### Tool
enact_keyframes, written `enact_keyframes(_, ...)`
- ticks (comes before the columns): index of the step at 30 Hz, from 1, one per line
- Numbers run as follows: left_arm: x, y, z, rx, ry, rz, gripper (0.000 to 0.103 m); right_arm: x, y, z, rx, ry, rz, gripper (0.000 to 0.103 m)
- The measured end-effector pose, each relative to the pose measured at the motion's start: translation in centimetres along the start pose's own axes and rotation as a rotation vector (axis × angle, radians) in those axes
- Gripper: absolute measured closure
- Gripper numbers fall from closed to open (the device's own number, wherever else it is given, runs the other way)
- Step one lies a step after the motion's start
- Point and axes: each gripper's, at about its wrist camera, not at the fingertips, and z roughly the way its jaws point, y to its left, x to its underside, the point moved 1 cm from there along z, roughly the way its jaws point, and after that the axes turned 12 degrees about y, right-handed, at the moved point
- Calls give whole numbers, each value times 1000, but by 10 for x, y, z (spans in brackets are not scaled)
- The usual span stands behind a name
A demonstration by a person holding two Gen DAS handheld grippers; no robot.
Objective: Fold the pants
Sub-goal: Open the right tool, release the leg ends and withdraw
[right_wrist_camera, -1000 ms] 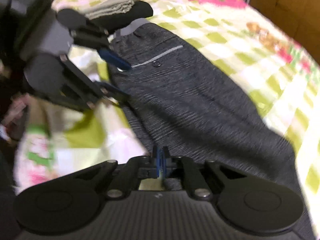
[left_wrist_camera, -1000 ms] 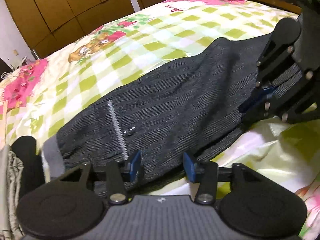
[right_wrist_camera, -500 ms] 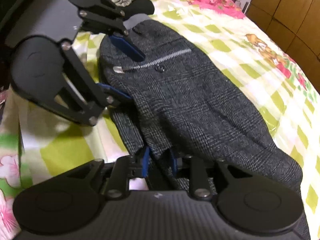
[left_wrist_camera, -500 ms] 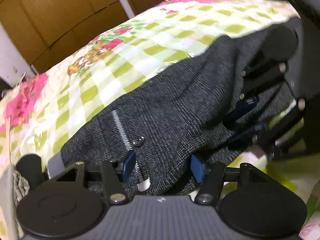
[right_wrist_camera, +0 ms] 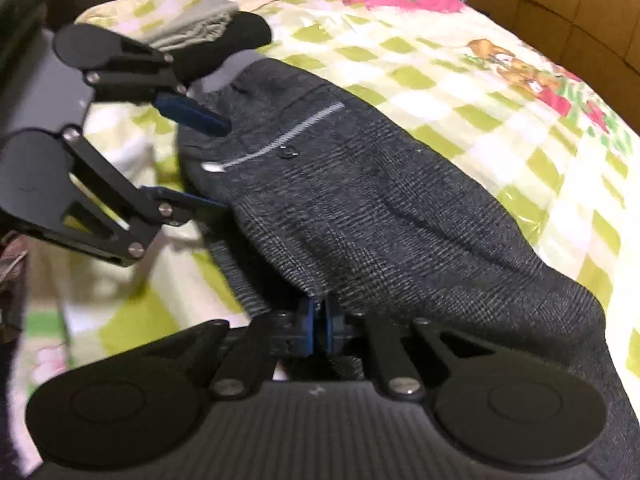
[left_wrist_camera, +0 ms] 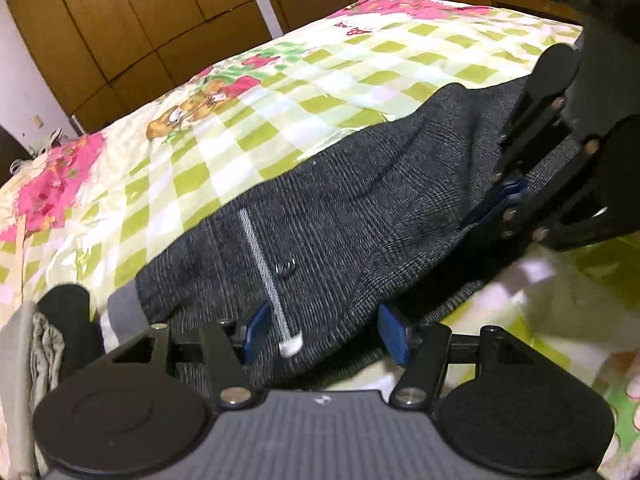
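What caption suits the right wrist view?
Right gripper pinches the grey pants edge; open left gripper straddles the waist.

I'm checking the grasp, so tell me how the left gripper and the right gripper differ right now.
The left gripper stands open, straddling the pants near the pocket button; the right gripper is shut on the pants' edge, farther down the leg. Both have blue pads and work the same near edge.

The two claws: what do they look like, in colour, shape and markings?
Both look the same. The left claw has blue finger pads on black linkage bars with silver screws, two round black discs, and a grey ribbed body with a small white logo. The right claw has the same parts. No cables or sleeves show.
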Motion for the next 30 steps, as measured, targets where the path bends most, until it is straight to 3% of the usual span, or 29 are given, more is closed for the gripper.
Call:
enact_keyframes(5, 14, -1, 18, 7, 70, -37, 31, 9, 10, 11, -51, 44, -6, 98)
enact_keyframes(10, 14, 5, 14, -23, 62, -43, 30, 10, 11, 11, -43, 34, 3, 98)
enact_keyframes(15, 17, 19, 14, -73, 102, -28, 24, 3, 8, -7, -127, 16, 0, 92)
enact_keyframes(18, 29, 29, 10, -99, 145, -39, 24, 7, 11, -31, -168, -9, -18, 78)
enact_keyframes(19, 32, 33, 4, -91, 144, -60, 24, 6, 10, -39, -174, -21, -16, 78)
enact_keyframes(22, 30, 43, -12, -105, 93, -115, 25, 1, -11, -49, -156, -68, 63, 77)
enact_keyframes(26, 5, 45, -15, -94, 4, -139, 24, -11, -42, -26, -65, -98, 125, 75)
enact_keyframes(30, -14, 30, 18, -39, 39, -93, 24, 9, -79, 13, 4, -25, 282, 75)
